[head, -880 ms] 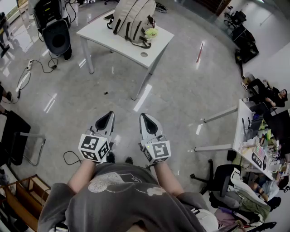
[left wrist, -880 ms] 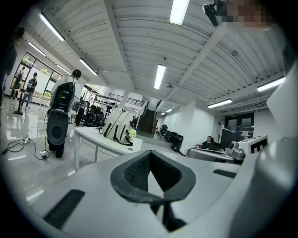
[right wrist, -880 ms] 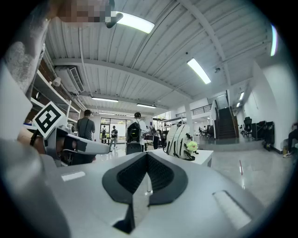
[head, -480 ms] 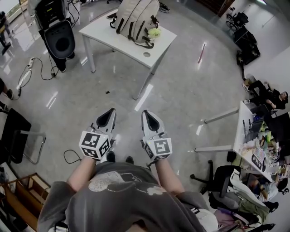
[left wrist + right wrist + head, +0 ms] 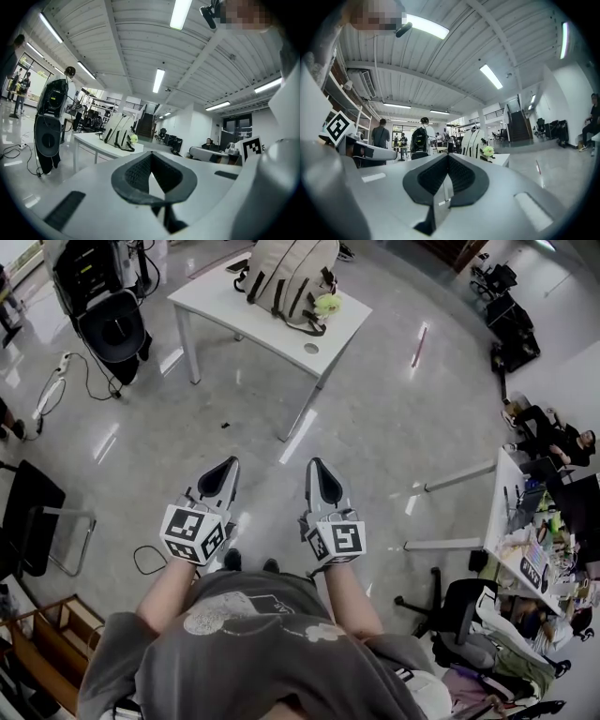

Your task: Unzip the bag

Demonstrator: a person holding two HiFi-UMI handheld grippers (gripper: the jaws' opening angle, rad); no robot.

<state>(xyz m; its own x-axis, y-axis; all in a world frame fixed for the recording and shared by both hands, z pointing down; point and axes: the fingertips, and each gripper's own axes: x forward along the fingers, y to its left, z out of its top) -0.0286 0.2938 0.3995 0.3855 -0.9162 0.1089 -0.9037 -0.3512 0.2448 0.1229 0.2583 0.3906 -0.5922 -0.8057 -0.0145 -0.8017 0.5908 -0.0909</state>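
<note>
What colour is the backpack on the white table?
Beige with dark straps; the backpack shows best in the head view.

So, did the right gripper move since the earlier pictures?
Yes, slightly. In the head view the right gripper has shifted to the right, toward the white desk frame, and its gap to the left gripper is wider.

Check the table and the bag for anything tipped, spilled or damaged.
Nothing stands out. The backpack rests on the white table with a yellow-green charm at its side. No spill or damage shows from here. The left gripper and the right gripper are shut, empty and far from the table.
</note>
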